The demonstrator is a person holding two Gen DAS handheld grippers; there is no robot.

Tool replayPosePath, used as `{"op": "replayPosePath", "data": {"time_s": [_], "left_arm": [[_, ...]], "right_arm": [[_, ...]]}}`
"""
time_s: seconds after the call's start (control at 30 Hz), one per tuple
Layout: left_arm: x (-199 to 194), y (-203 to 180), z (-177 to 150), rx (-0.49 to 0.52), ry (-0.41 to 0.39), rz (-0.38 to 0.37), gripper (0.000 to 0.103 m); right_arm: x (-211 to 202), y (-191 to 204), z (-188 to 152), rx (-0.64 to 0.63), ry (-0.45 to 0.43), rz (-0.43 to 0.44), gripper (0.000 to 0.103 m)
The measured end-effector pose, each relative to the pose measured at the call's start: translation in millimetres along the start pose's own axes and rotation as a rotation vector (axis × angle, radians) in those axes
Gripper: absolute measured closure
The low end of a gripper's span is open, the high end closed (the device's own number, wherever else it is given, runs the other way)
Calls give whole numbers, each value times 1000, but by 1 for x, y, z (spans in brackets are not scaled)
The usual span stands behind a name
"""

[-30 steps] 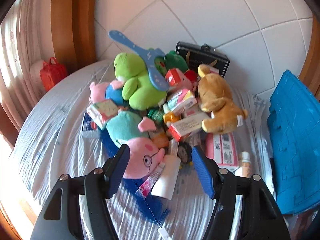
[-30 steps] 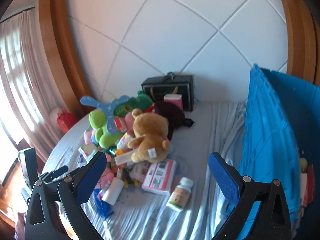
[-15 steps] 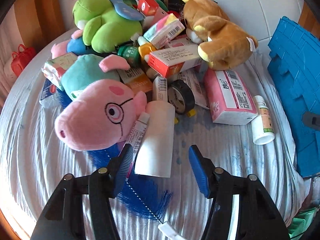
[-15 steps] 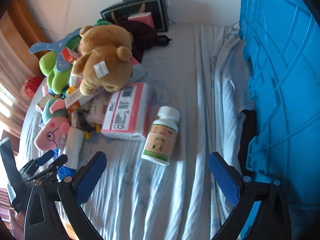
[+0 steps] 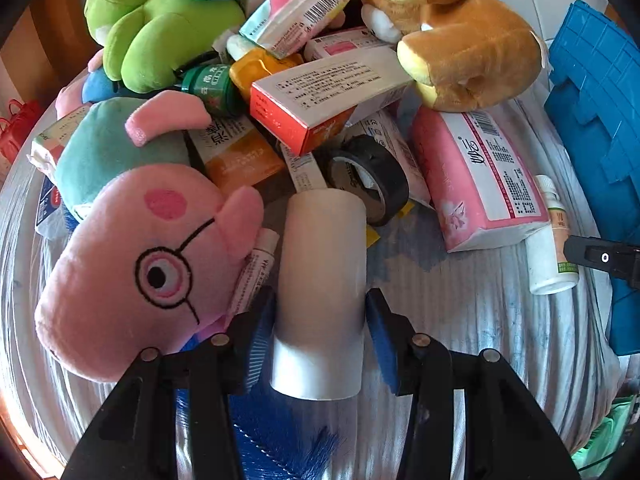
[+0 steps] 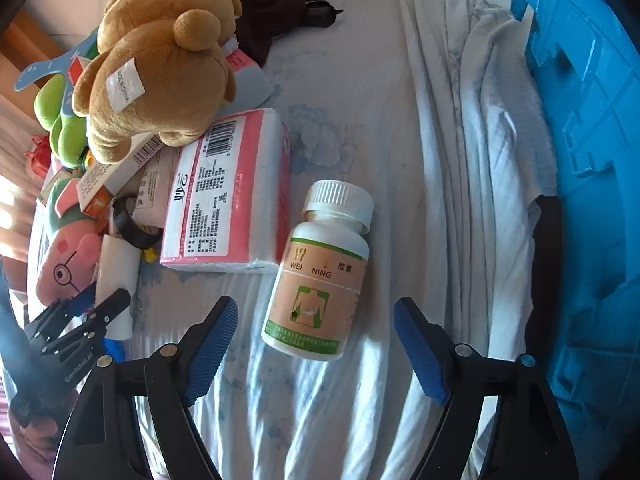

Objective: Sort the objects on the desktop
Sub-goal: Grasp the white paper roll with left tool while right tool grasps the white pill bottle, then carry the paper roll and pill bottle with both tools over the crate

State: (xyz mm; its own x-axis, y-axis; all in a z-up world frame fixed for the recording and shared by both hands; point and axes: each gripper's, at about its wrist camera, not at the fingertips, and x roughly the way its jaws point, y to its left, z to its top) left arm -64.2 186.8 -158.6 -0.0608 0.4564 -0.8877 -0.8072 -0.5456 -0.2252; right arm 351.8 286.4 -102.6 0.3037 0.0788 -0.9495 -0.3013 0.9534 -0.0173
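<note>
A white roll [image 5: 322,264] lies on the striped cloth beside a pink pig plush [image 5: 132,264]. My left gripper [image 5: 320,312] points steeply down over it. Its jaws are closing, and both blue pads touch the sides of the roll's near end. In the right wrist view a white pill bottle [image 6: 316,276] with a green and tan label lies on the cloth. My right gripper [image 6: 314,320] straddles its lower end. These jaws are closing too, with clear gaps between the pads and the bottle. The left gripper [image 6: 80,328] also shows at that view's left edge.
A heap holds a brown bear [image 5: 460,36], a green plush [image 5: 160,32], cartons, a black tape roll [image 5: 372,176] and a pink tissue pack [image 6: 228,188]. A blue brush [image 5: 272,432] lies under the roll. A blue crate [image 6: 592,160] stands on the right.
Both grippers have dropped toward the cloth and tilted downward. The left jaws have narrowed onto the white roll. The right jaws have come down around the bottle and narrowed.
</note>
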Motion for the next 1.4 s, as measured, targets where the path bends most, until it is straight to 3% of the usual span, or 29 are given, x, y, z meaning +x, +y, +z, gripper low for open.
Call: {"op": "replayPosePath", "data": {"time_s": [0.1,0.17,0.2,0.33,0.43,0.6,0.77,0.87,1.03,1.27,1.3,1.4], "left_arm": [[0,-5,-2,12,10,-19,58],[-4,-6,-5,10,26,-48,58],[-7,-7,-8,7,37,-67,58],[-16,-15,-24,52,96,-118,58],[-18,-22,-32,83,145,-124,58],[-14,-31,-30,111,145,-53,58],[-2,-29,-33,85,154,-66,58],[-7,-30,-39,80,153,-87,58],[-34,-38,-55,115,92,-112,58],[-78,-43,-64,146,-21,-105,58],[-82,-43,-54,146,-31,-107,58],[-96,-47,-58,147,-61,-116,58]], "right_arm": [[15,0,4,0,27,-2,24],[24,1,4,-6,53,-11,47],[26,2,3,-11,63,-15,48],[23,11,-8,-69,91,-54,48],[20,14,-23,-95,135,-27,48],[14,9,-36,-75,141,-7,46],[15,9,-33,-59,126,-17,41],[24,10,-33,-59,144,-37,45],[15,18,-42,-87,118,-38,50],[-39,36,-42,-142,-17,-13,51],[-46,39,-41,-151,-35,-17,51],[-65,27,-32,-162,-80,-10,51]]}}
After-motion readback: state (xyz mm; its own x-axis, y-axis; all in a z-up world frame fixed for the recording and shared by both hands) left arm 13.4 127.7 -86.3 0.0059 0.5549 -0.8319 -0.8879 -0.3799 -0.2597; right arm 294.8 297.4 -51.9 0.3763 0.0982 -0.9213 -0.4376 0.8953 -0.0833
